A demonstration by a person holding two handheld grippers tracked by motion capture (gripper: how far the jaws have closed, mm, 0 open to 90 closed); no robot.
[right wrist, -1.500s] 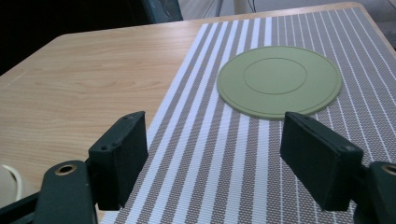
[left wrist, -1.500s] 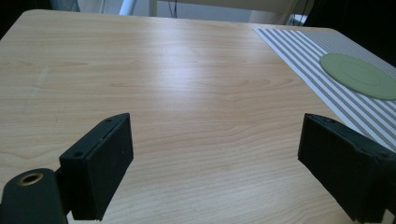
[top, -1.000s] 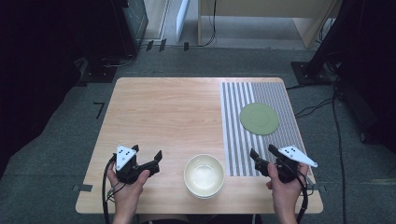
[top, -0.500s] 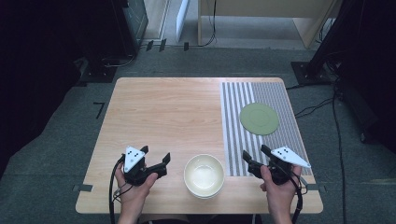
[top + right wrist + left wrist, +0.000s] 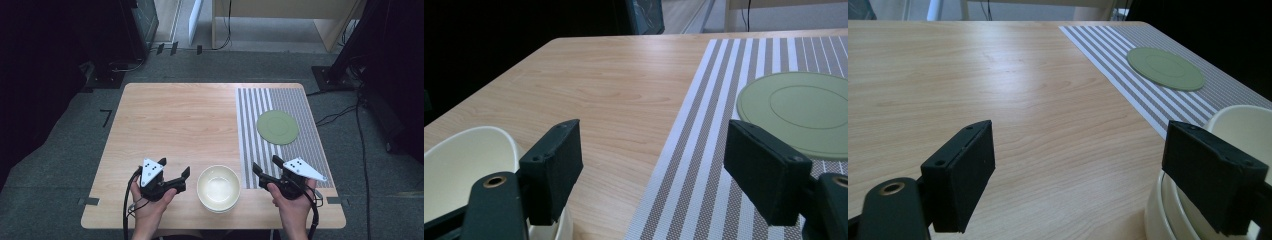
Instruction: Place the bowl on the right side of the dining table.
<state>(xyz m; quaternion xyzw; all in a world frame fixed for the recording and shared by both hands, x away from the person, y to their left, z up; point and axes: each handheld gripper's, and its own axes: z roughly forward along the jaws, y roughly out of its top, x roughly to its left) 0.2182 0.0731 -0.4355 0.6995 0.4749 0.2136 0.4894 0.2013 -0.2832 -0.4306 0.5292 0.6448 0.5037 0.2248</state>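
Cream bowl (image 5: 218,188) sits at the near table edge, looks like two stacked, hard to confirm. Left gripper (image 5: 174,181) just beside it on the left, jaws wide, nothing held. Right gripper (image 5: 265,167) on the other side over the striped mat (image 5: 280,100), jaws wide, empty. Green plate (image 5: 278,127) farther back on mat, path clear

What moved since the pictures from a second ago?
Both hands slid inward toward the bowl. The left gripper came in from the left and the right gripper from the right, so each now sits close beside the bowl. Neither took hold of anything; both sets of jaws are open and empty. The bowl, the green plate and the striped mat stayed put.
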